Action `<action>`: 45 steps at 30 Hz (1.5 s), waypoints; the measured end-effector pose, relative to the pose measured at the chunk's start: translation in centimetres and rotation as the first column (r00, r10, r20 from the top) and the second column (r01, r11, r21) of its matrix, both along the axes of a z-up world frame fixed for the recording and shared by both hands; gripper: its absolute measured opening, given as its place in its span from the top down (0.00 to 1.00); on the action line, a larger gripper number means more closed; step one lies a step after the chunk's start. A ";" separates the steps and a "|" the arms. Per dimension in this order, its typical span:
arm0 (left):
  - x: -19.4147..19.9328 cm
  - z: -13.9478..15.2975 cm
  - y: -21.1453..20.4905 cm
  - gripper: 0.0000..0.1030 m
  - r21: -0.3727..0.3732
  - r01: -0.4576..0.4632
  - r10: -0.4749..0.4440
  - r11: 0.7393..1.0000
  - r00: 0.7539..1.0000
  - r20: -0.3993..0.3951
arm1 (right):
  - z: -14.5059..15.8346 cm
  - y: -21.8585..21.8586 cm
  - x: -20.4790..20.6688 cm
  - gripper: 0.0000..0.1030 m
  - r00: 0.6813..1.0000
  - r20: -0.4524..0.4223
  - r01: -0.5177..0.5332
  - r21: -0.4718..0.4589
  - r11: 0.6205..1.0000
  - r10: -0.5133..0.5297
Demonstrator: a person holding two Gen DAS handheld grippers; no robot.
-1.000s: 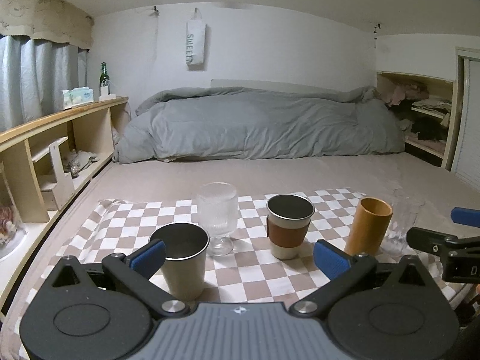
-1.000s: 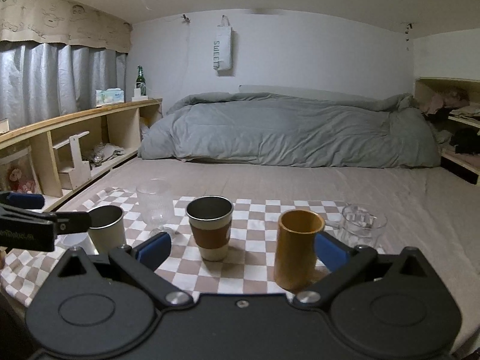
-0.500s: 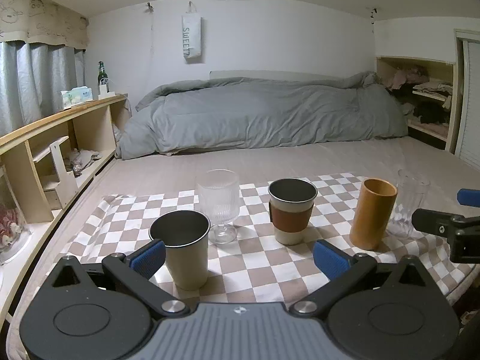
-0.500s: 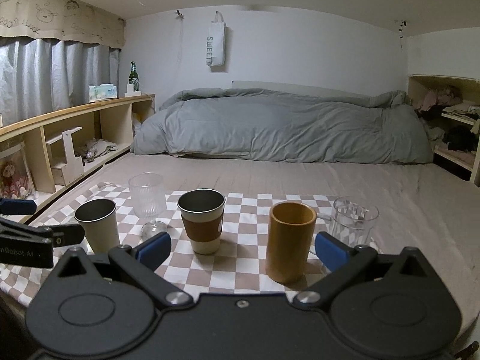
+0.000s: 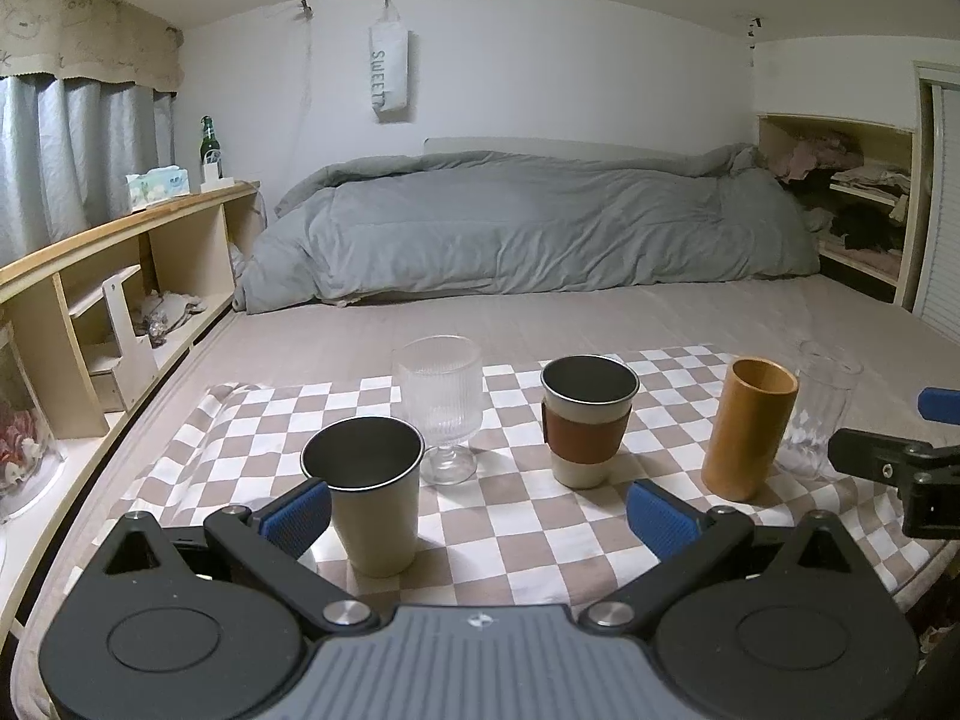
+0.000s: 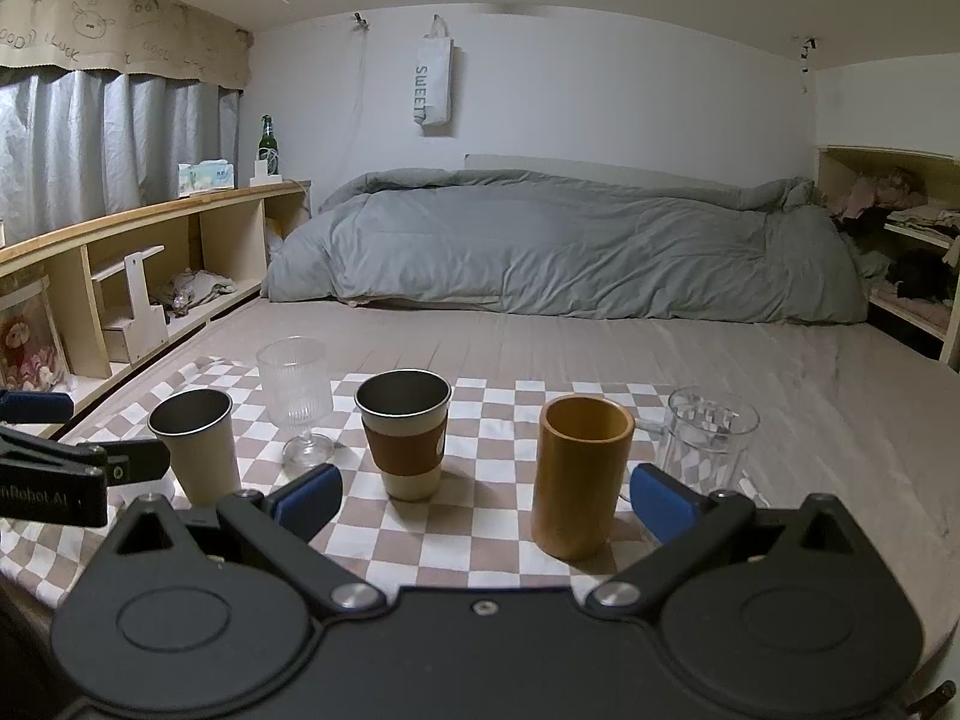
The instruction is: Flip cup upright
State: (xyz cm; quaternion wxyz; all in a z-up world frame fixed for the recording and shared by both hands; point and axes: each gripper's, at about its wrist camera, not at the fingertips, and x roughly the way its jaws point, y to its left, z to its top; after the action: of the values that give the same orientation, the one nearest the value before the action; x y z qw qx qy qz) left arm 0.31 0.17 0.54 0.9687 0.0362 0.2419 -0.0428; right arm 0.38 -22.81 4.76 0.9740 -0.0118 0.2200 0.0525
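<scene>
A: Five vessels stand in a row on the checkered cloth (image 6: 480,546), every one upright with its mouth to the ceiling. From the left: a pale metal cup (image 5: 372,504), a ribbed stemmed glass (image 5: 441,405), a cup with a brown sleeve (image 6: 408,438), an orange-brown cylinder cup (image 6: 579,474) and a clear glass (image 6: 705,441) at the far right end.

B: And the grippers?

A: The left gripper (image 5: 480,519) hangs low in front of the cloth, blue pads spread wide, nothing between them. The pale metal cup stands just beside its left pad, and I can't tell whether they touch.

B: The right one?

A: Same picture. The right gripper (image 6: 486,501) is spread wide and empty, with the orange-brown cylinder cup standing between its pads, nearer the right one. The clear glass sits just behind that right pad.

B: Are the two tools close?

A: Side by side. Each one's tip pokes into the edge of the other's view.

B: Background?

A: A grey duvet (image 6: 564,252) heaped across the bed, a wooden shelf (image 5: 120,276) along the left wall with a green bottle (image 6: 267,147) on top, and a white bag (image 5: 390,81) hanging on the far wall.
</scene>
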 end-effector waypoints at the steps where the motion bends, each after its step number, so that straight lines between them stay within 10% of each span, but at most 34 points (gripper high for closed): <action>1: 0.0 0.0 0.0 0.00 0.000 -0.003 0.003 1.000 1.000 -0.001 | 0.0 -0.1 0.1 0.00 1.000 -0.001 0.000 0.000 1.000 0.000; 45: 0.1 0.0 0.1 0.00 0.000 -0.017 0.017 1.000 1.000 -0.007 | 0.0 0.0 0.0 0.00 1.000 0.000 0.000 0.000 1.000 0.000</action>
State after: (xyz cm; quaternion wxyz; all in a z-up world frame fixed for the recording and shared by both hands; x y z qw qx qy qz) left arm 0.43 0.23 0.53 0.9682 0.0340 0.2454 -0.0348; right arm 0.41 -22.86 4.81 0.9740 -0.0117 0.2202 0.0527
